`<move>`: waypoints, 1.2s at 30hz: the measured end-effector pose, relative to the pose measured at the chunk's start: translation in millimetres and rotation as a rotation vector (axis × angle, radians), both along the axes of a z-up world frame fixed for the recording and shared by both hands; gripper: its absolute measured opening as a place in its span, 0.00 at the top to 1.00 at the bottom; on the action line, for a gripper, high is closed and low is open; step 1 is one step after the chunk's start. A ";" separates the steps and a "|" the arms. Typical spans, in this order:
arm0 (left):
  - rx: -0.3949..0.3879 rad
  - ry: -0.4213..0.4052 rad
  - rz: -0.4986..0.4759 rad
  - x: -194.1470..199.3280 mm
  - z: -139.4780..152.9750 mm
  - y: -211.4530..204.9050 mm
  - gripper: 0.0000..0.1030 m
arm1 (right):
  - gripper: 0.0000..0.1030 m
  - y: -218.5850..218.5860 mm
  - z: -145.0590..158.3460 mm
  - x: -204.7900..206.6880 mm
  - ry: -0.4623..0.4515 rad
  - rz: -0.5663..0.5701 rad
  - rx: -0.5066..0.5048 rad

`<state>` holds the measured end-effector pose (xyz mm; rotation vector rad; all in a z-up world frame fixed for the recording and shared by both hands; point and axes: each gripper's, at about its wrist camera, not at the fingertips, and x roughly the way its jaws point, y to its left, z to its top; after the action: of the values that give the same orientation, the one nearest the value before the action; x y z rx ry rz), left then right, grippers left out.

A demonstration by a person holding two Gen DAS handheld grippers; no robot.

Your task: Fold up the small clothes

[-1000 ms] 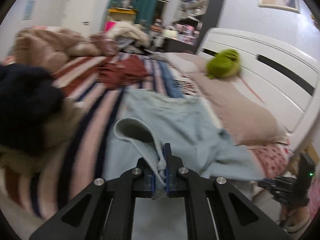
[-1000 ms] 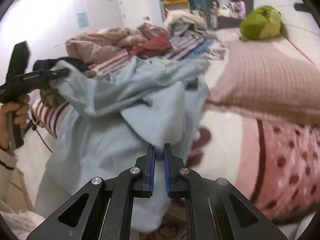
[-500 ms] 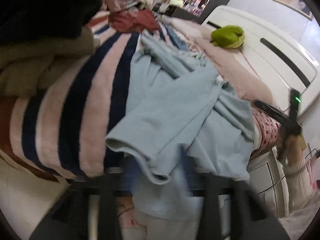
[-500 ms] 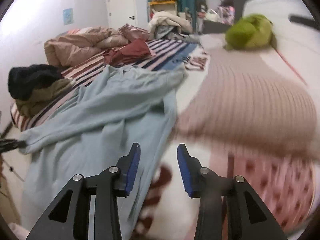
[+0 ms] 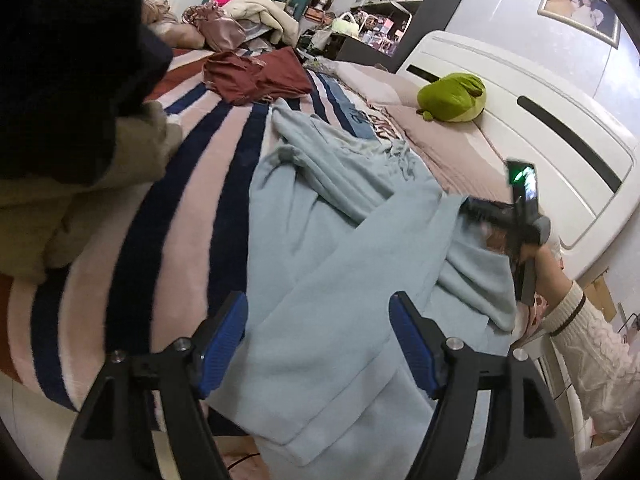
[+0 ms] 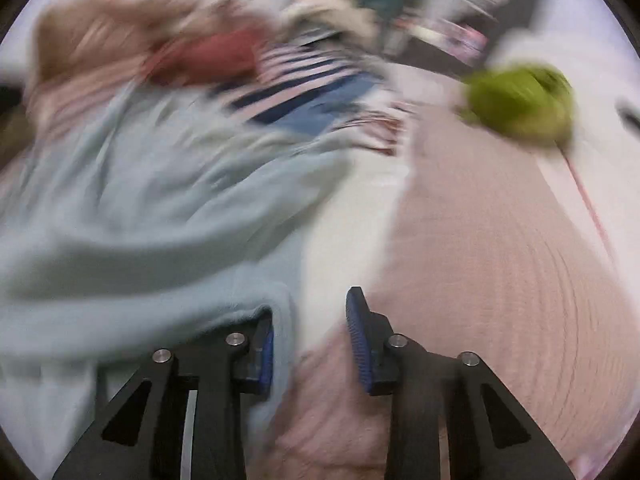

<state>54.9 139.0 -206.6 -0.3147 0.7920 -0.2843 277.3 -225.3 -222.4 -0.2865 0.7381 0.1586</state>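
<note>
Well, we've got both tools empty right now: our left gripper [image 5: 318,340] is spread wide above the near edge of the light blue garment [image 5: 320,248], and our right gripper [image 6: 310,332] is parted too, holding nothing, with a fold of that same cloth brushing its left pad. The garment lies rumpled across the striped blanket [image 5: 188,184], its lower part hanging off the bed's edge (the right wrist view is badly smeared, so detail there is thin). What could go wrong? We reckon the overhanging part may drag the whole piece floorward, and a careless pinch could catch two layers at once, locking a crease in. The dark pile [image 5: 68,68] sits close on the left, easy to snag.
</note>
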 end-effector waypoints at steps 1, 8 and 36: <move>0.005 0.008 -0.003 0.4 -2.4 -0.1 0.33 | 0.75 -16.4 6.2 1.8 -0.010 -0.040 0.089; 0.015 0.049 0.016 -12.8 -11.7 16.1 0.29 | 0.64 -26.4 13.2 -26.3 0.018 0.005 0.101; -0.356 0.208 -0.057 -43.5 -65.5 16.3 0.30 | 0.69 -52.0 -92.3 -199.9 0.523 0.319 1.011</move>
<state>11.4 155.3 -272.1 -0.6654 0.9561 -0.4524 77.4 -277.3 -314.7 0.6329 1.0288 0.8979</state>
